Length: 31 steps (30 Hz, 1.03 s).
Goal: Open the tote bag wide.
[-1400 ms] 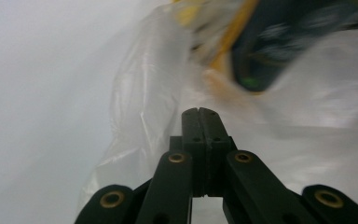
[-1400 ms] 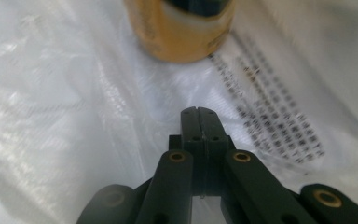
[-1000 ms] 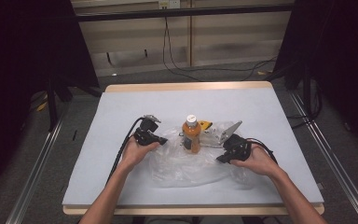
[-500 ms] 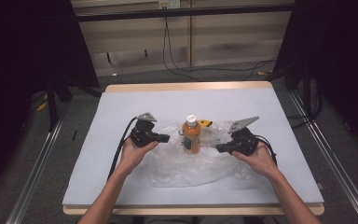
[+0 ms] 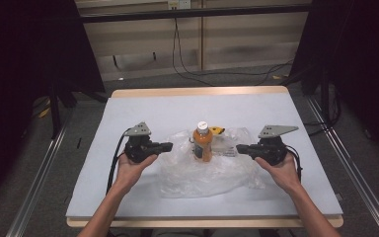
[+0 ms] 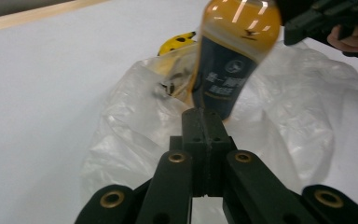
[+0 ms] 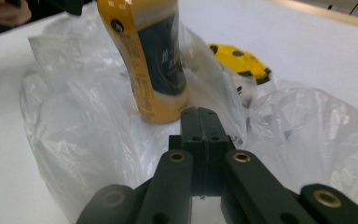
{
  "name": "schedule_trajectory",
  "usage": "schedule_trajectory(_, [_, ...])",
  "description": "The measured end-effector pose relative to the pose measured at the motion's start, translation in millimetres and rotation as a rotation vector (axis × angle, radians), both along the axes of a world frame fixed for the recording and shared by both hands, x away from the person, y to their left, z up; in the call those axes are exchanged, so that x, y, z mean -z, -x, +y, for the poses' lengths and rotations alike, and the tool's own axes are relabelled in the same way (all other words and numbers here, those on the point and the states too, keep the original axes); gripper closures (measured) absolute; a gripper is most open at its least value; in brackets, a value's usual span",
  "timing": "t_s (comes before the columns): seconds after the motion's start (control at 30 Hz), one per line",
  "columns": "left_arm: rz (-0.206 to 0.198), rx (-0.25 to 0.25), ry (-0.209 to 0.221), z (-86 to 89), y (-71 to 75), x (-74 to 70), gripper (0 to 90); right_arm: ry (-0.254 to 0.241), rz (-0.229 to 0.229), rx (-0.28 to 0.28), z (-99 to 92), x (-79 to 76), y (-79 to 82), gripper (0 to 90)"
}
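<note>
An orange drink bottle (image 5: 203, 143) with a white cap and a dark label stands upright amid a crumpled clear plastic bag (image 5: 205, 173) in the middle of the white table. Behind it a yellow object with black spots (image 5: 217, 131) lies partly under the film. My left gripper (image 5: 169, 145) is level and left of the bottle, pointing at it. In the left gripper view the bottle (image 6: 235, 51) looms just past the left gripper (image 6: 204, 114), whose jaws are pressed together. My right gripper (image 5: 239, 147) points at the bottle from the right and is also shut (image 7: 200, 112), with bag film (image 7: 214, 79) by its tip.
The table's white top (image 5: 143, 108) has a wooden edge on all sides. Metal rails run along the floor at both sides, and cables (image 5: 187, 69) lie on the floor beyond the far edge. The person's forearms come in from the front edge.
Both grippers have drawn back from the bottle, the left one leftward and the right one rightward. The bottle still stands in the same spot.
</note>
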<state>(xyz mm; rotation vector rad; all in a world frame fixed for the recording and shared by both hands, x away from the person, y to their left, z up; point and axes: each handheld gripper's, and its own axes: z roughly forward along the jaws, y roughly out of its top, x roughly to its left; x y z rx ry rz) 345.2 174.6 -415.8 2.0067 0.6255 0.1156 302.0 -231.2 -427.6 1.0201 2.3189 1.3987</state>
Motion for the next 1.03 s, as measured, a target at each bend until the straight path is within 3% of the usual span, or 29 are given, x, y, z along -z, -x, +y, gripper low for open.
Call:
schedule_trajectory(0.07, [0.005,0.008,0.032,5.9,7.3,-0.8,90.0,-0.013,-0.025,0.020,-3.4,-3.9,5.8,90.0])
schedule_trajectory(0.17, [-0.024,0.000,0.012,16.6,22.2,-0.5,90.0,-0.037,-0.049,0.048,-9.5,-7.6,17.8,90.0])
schedule_trajectory(0.37, [-0.056,-0.092,-0.001,37.9,45.6,11.1,90.0,-0.051,-0.071,0.088,-22.0,-9.4,44.3,90.0])
schedule_trajectory(0.43, [-0.044,-0.102,0.021,41.3,52.8,15.9,90.0,-0.056,-0.071,0.109,-24.0,-3.8,53.6,90.0])
schedule_trajectory(0.5, [-0.065,-0.115,0.010,45.8,61.5,19.2,90.0,-0.060,-0.060,0.107,-26.3,0.6,61.5,90.0])
schedule_trajectory(0.57, [-0.066,-0.140,0.056,53.3,68.2,22.5,88.5,-0.043,-0.071,0.114,-29.4,0.3,69.8,90.0])
schedule_trajectory(0.6, [-0.074,-0.160,0.060,56.4,70.0,23.1,80.1,-0.063,-0.076,0.110,-33.0,0.1,73.3,83.4])
schedule_trajectory(0.63, [-0.086,-0.173,0.068,59.0,71.4,23.3,74.0,-0.074,-0.085,0.124,-36.1,-0.2,76.6,70.9])
schedule_trajectory(0.7, [-0.095,-0.171,0.108,62.4,72.4,24.1,62.0,-0.071,-0.102,0.163,-41.2,0.2,79.9,51.1])
schedule_trajectory(0.8, [-0.120,-0.207,0.086,62.3,76.4,22.3,36.9,-0.063,-0.121,0.196,-42.1,0.2,80.7,24.0])
schedule_trajectory(0.9, [-0.146,-0.221,0.091,62.2,76.1,21.2,17.4,-0.068,-0.117,0.215,-40.9,1.0,80.0,9.0])
schedule_trajectory(1.03, [-0.152,-0.224,0.085,63.4,76.2,20.9,10.1,-0.059,-0.128,0.232,-41.1,3.0,80.5,2.3])
